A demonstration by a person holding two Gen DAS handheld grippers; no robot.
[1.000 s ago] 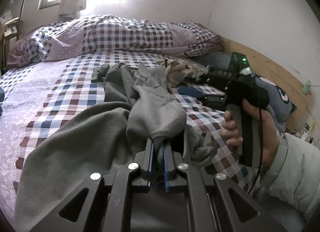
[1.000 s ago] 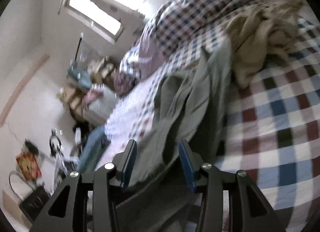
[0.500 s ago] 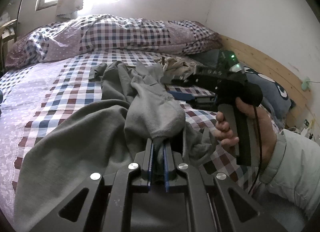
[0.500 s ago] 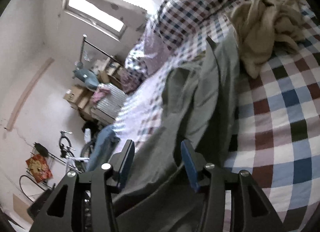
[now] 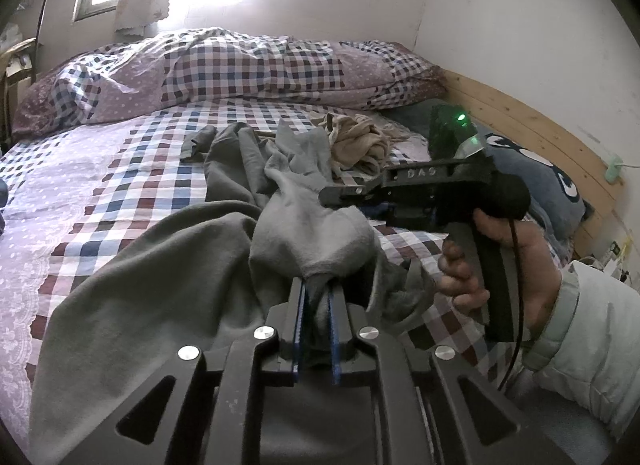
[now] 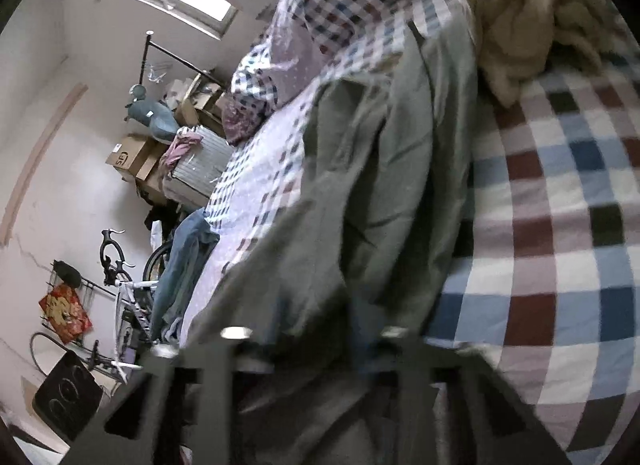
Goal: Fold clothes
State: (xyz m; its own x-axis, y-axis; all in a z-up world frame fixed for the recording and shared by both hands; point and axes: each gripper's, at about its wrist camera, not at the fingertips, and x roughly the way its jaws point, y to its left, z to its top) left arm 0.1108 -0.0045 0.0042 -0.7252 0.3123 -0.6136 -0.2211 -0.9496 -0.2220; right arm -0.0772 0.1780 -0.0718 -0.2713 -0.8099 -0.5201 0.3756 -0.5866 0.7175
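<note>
A grey garment (image 5: 160,285) lies crumpled across the checked bed (image 5: 120,169). My left gripper (image 5: 316,305) has a bunched fold of it between its blue pads; the jaws are opening slightly, but the cloth still fills the gap. A hand (image 5: 464,281) holds my right gripper (image 5: 336,195), whose tips touch the raised hump of the same garment. In the right wrist view the grey garment (image 6: 380,165) runs down between the fingers of the right gripper (image 6: 320,329), which are closing. Blur hides whether the pads press on it.
A beige garment (image 5: 356,141) (image 6: 528,17) lies heaped beyond the grey one. A checked duvet (image 5: 248,65) is piled by the far wall, and a wooden bed board (image 5: 532,125) and a blue pillow (image 5: 540,181) are at the right. Beside the bed stand boxes (image 6: 132,157), a bicycle (image 6: 120,277) and jeans (image 6: 184,265).
The right gripper has moved left and down onto the grey hump, and its fingers have drawn closer together. The left gripper stays put, its gap a little wider.
</note>
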